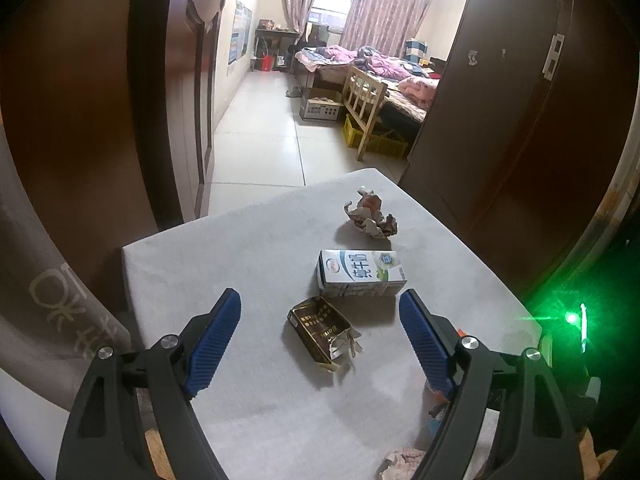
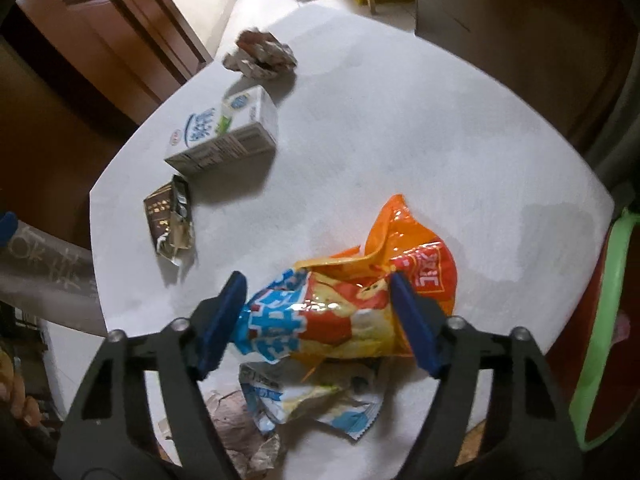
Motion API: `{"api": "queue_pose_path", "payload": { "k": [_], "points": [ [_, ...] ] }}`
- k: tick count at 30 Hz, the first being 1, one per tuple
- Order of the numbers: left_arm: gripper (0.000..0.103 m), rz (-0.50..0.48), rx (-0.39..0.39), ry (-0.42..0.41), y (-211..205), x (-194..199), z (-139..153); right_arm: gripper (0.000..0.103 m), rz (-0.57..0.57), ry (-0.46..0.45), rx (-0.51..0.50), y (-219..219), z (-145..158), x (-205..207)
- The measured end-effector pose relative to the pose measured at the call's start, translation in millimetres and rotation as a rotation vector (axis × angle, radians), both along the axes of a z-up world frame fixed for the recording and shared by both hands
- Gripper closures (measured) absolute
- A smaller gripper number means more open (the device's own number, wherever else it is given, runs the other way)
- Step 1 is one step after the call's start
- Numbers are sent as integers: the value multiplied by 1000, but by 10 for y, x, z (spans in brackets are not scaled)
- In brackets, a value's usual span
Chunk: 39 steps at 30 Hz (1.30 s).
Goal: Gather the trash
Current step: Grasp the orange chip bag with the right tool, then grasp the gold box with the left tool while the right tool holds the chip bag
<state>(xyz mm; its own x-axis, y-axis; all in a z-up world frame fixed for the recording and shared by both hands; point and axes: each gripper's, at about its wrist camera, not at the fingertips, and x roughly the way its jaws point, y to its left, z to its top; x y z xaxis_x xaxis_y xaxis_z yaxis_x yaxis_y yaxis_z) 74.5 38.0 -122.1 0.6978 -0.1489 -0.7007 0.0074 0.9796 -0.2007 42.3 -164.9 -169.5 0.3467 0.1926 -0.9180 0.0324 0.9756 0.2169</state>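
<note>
Trash lies on a grey table (image 1: 200, 264). In the left wrist view my left gripper (image 1: 320, 300) is open and empty above a crushed brown pack (image 1: 320, 330). A white milk carton (image 1: 360, 272) lies just beyond it, and a crumpled paper wad (image 1: 370, 216) farther off. In the right wrist view my right gripper (image 2: 318, 280) points steeply down, both blue pads pressed against an orange and blue snack bag (image 2: 344, 308) on the table (image 2: 400, 140). The carton (image 2: 228, 132), brown pack (image 2: 170, 216) and wad (image 2: 260, 54) sit to its upper left.
A white and blue wrapper (image 2: 304, 400) and crumpled paper (image 2: 236, 428) lie under the right gripper near the table's front edge. A green plastic object (image 2: 604, 320) stands off the table's right side. Beyond the table are a brown door (image 1: 192, 80), tiled floor and a wooden chair (image 1: 364, 96).
</note>
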Motion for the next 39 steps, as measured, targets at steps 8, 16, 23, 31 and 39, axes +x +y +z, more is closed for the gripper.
{"api": "queue_pose_path", "payload": {
  "k": [8,16,23,31,39],
  "points": [
    [25,11,0,18,7,4,-57,36,4,-76,30,54,240,-64],
    [25,9,2,43,-18,23,-131,36,55,-176,47,231,648,-83],
    [25,15,5,37,11,0,-114,36,86,-147,4,347,561,-61],
    [25,14,18,57,-30,15,-152,36,85,-151,17,321,561,-98],
    [25,7,23,85,-92,27,-226,36,71,-223,27,258,827,-137]
  ]
}}
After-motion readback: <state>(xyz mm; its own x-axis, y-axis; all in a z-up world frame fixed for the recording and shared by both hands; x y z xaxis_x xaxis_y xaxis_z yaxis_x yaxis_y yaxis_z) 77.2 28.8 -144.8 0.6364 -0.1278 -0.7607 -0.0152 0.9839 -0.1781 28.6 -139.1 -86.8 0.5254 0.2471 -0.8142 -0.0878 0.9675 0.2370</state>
